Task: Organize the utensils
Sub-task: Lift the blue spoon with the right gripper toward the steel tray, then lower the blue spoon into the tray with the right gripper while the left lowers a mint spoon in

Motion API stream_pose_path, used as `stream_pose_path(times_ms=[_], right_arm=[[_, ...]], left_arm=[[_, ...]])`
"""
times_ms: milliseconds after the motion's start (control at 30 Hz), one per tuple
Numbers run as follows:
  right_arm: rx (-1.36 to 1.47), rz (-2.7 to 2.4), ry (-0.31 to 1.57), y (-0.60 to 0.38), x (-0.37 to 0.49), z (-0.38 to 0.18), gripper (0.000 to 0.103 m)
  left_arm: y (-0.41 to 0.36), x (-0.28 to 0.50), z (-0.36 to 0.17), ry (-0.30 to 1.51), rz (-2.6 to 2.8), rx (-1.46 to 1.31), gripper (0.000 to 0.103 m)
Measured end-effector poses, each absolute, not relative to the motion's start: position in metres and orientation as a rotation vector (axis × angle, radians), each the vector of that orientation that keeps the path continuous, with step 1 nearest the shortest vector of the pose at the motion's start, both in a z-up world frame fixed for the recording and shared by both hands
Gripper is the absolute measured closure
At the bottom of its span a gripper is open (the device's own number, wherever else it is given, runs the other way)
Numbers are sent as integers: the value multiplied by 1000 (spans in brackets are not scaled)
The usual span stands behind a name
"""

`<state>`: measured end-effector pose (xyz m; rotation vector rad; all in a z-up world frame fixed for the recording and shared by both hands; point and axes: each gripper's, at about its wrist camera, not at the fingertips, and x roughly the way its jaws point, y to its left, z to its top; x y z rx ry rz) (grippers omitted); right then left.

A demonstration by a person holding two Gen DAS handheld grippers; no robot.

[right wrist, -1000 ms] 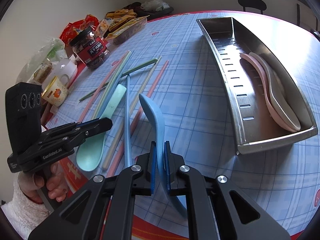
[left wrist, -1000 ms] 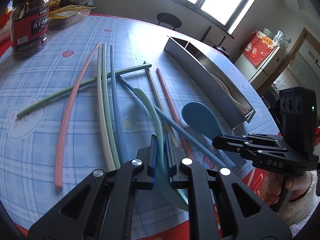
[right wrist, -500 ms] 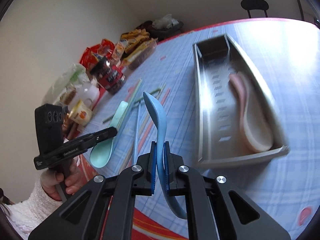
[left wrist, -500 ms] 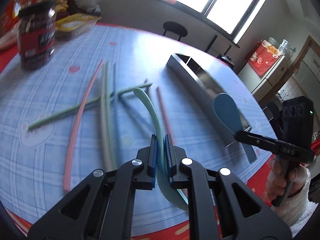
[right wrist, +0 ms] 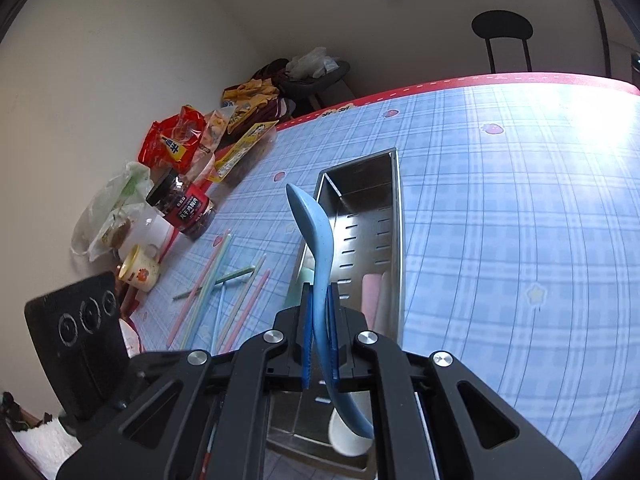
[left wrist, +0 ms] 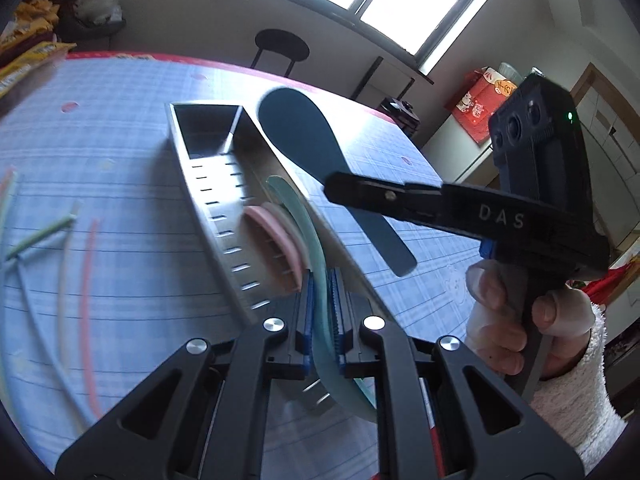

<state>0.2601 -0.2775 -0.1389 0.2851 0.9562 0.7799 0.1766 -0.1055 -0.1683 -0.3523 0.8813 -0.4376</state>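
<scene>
The left gripper (left wrist: pixel 320 320) has its jaws clamped on the handle of a mint-green spoon (left wrist: pixel 298 216), held edge-on, its curved length reaching forward over the near end of the steel tray (left wrist: pixel 208 208). The right gripper (right wrist: pixel 320 340) is clamped the same way on a blue spoon (right wrist: pixel 316 236), which stands up between the blue pads and leans over the tray's near half; from the left wrist view that spoon shows as a dark paddle (left wrist: pixel 304 132) above the tray's right wall.

Inside the tray, a pink spoon (left wrist: pixel 272 236) lies in the long slotted section, with a paler one just beside it. The small far compartment looks empty, though shadow hides its floor.

Left of the tray, coloured chopsticks (right wrist: pixel 224 280) are scattered on the checked surface (right wrist: pixel 520 220), well apart from both tools. A jar (right wrist: pixel 188 208) and snack bags sit at the far left edge.

The step in hand appears to be delivering both spoons to the tray. The next move likely calls for lowering each one flat alongside the pink spoon, one gripper at a time so they do not collide, then opening the jaws. The chopsticks remain to be gathered.
</scene>
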Motion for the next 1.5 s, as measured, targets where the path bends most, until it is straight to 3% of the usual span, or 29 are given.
stream_pose_path(times_ms=[800, 900, 1200, 1300, 1433, 1500], right_arm=[[431, 764, 1130, -247, 350, -178, 96], [437, 764, 1141, -242, 355, -179, 96], [417, 743, 1190, -224, 363, -184, 92], [396, 739, 1172, -223, 356, -174, 82], [310, 721, 1125, -223, 338, -152, 56], [241, 704, 1082, -222, 323, -138, 43]], left_arm=[[-144, 208, -190, 932, -360, -356, 90], [-144, 207, -187, 923, -370, -345, 79], [-125, 199, -174, 897, -355, -325, 68], [-111, 195, -166, 876, -333, -324, 65], [-87, 182, -148, 836, -294, -311, 57], [-74, 171, -137, 811, -277, -296, 48]])
